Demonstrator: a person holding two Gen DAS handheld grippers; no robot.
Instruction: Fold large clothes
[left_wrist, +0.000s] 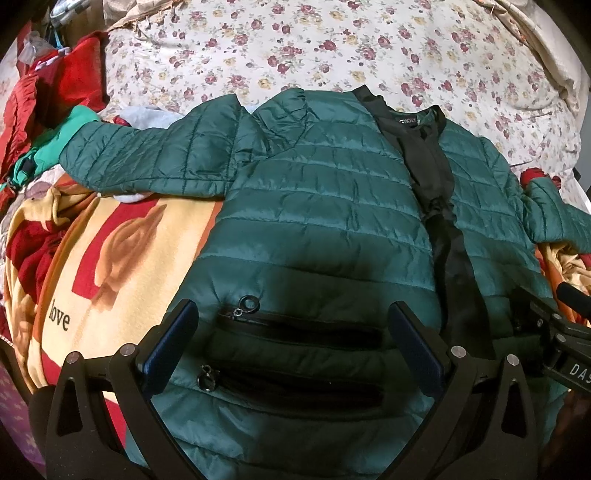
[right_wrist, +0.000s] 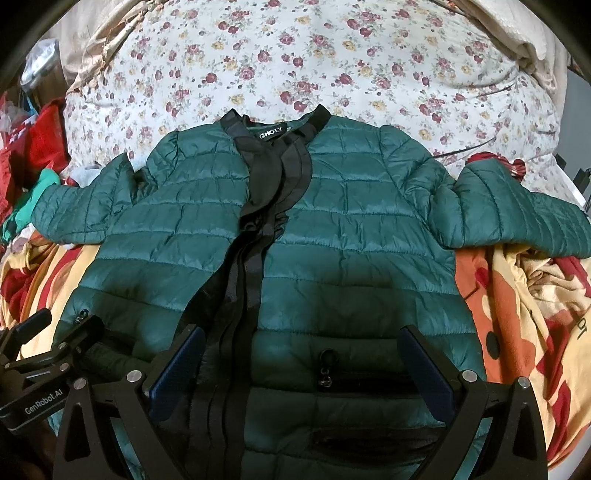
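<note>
A dark green quilted jacket (left_wrist: 325, 192) (right_wrist: 351, 236) lies face up on a bed, front open with a black zipper placket down the middle and both sleeves spread sideways. My left gripper (left_wrist: 293, 314) stands open over the jacket's lower left front, above two zipped pockets (left_wrist: 295, 332). My right gripper (right_wrist: 303, 339) is open over the lower right front, with a pocket zipper pull (right_wrist: 327, 363) between its fingers. Nothing is held by either. The left gripper's body (right_wrist: 33, 373) shows at the lower left of the right wrist view.
A floral sheet (left_wrist: 332, 48) covers the bed beyond the collar. An orange, red and cream blanket (left_wrist: 110, 266) lies under the jacket on both sides. Red and teal clothes (left_wrist: 48, 110) are heaped at the left.
</note>
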